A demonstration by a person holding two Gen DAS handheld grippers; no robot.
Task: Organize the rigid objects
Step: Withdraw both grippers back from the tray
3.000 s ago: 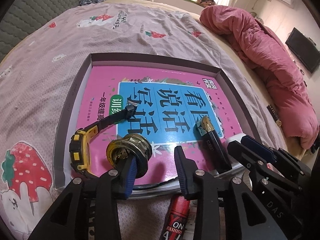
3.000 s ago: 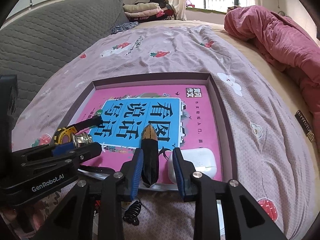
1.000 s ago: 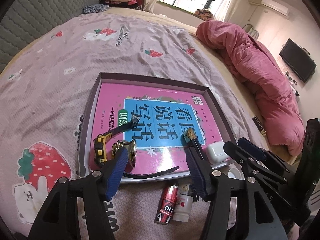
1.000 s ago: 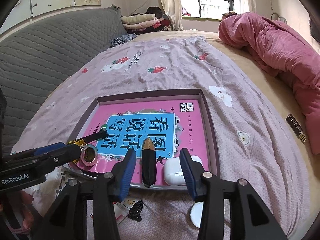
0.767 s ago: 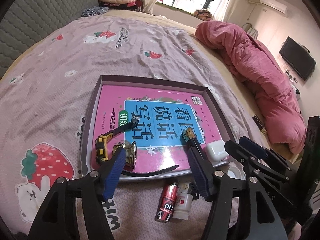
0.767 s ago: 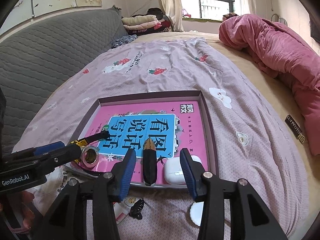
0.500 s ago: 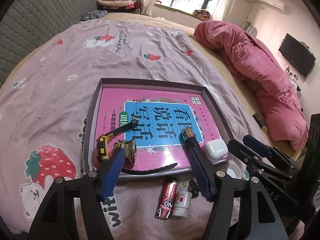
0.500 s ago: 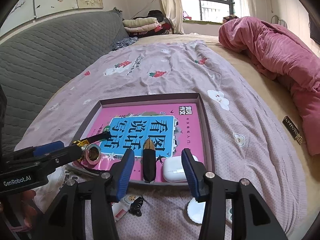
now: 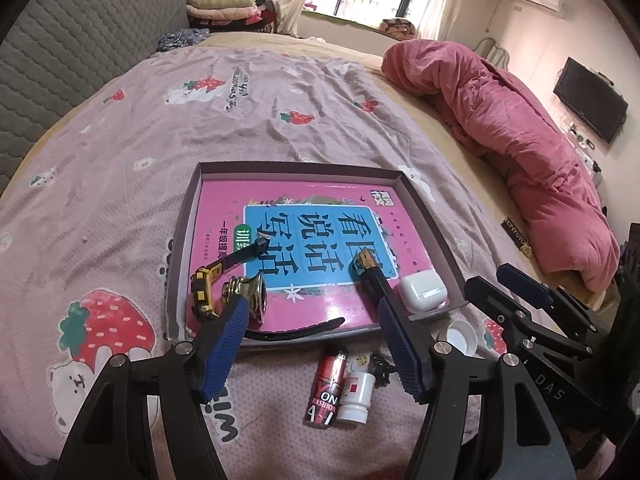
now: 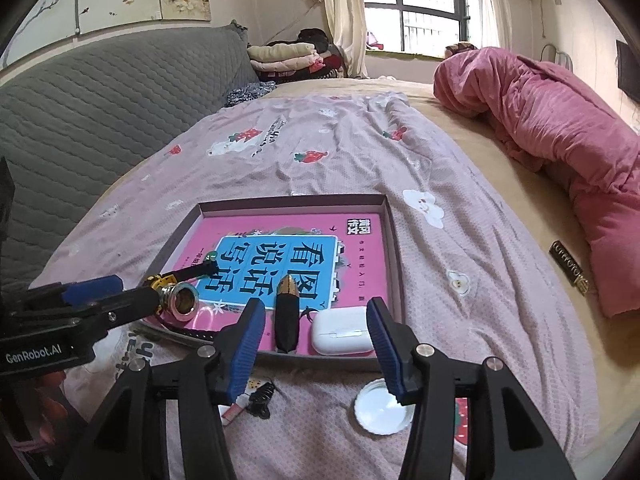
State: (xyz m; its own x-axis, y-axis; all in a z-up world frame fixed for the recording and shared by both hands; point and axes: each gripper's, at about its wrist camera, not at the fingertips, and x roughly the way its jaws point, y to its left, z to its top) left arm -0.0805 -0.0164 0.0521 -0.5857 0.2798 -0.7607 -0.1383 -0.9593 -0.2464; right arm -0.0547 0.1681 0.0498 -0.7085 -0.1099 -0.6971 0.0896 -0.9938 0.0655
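The watch point(image 9: 206, 292) hides partly behind the left finger point(image 9: 224, 344); the clip point(image 10: 262, 398) is too small to make out.

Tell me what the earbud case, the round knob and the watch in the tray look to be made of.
Earbud case: glossy white plastic, smooth with soft highlights.
Round knob: brass-toned metal, apparently; it shines and reflects.
Watch: yellow-and-black case, likely plastic; matte black strap, probably rubber, since it curves limply.
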